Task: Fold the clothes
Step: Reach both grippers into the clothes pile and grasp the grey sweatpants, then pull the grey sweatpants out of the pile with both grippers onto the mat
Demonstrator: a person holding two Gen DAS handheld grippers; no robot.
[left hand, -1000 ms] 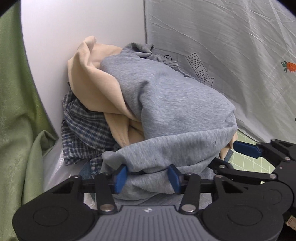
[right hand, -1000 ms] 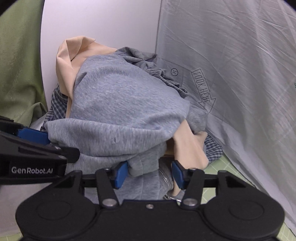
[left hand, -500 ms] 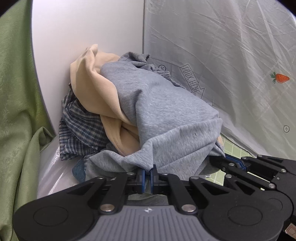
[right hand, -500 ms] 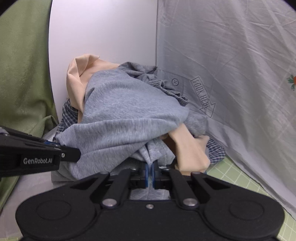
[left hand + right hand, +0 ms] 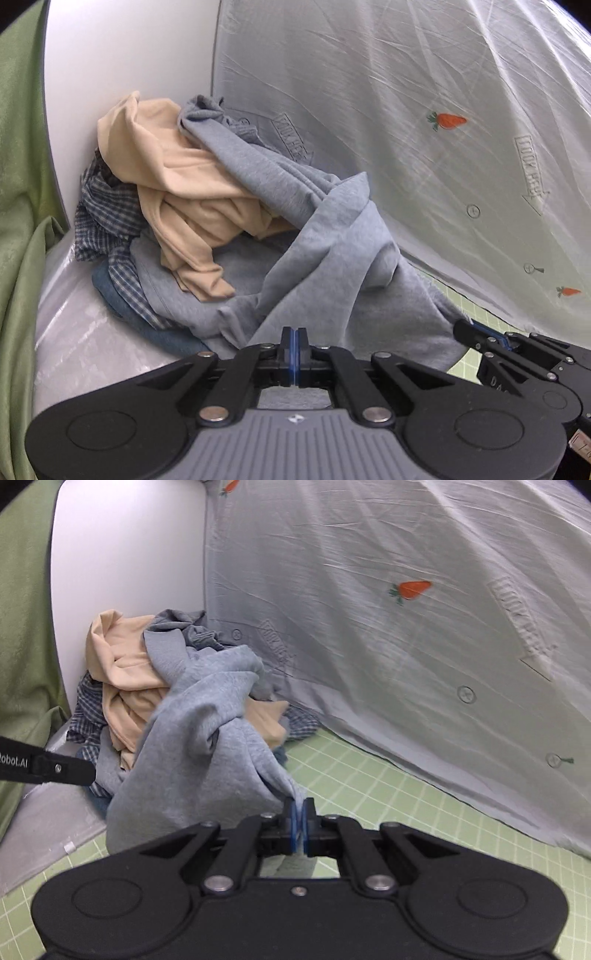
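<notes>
Just heaped clothes, uncontained.

The left hand-held gripper has a ribbed grey body bearing a small white logo, black linkage arms with silver rivets, and blue pads on its fingertips. The right hand-held gripper has an all-black body, one centre screw behind its fingers, and similar blue pads. White "GenRobot.AI" lettering, partly cut off, marks the left one's side.

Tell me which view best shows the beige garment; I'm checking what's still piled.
The left wrist view: the beige garment lies spread and mostly uncovered. In the right wrist view the grey sweatshirt covers much of it.
</notes>
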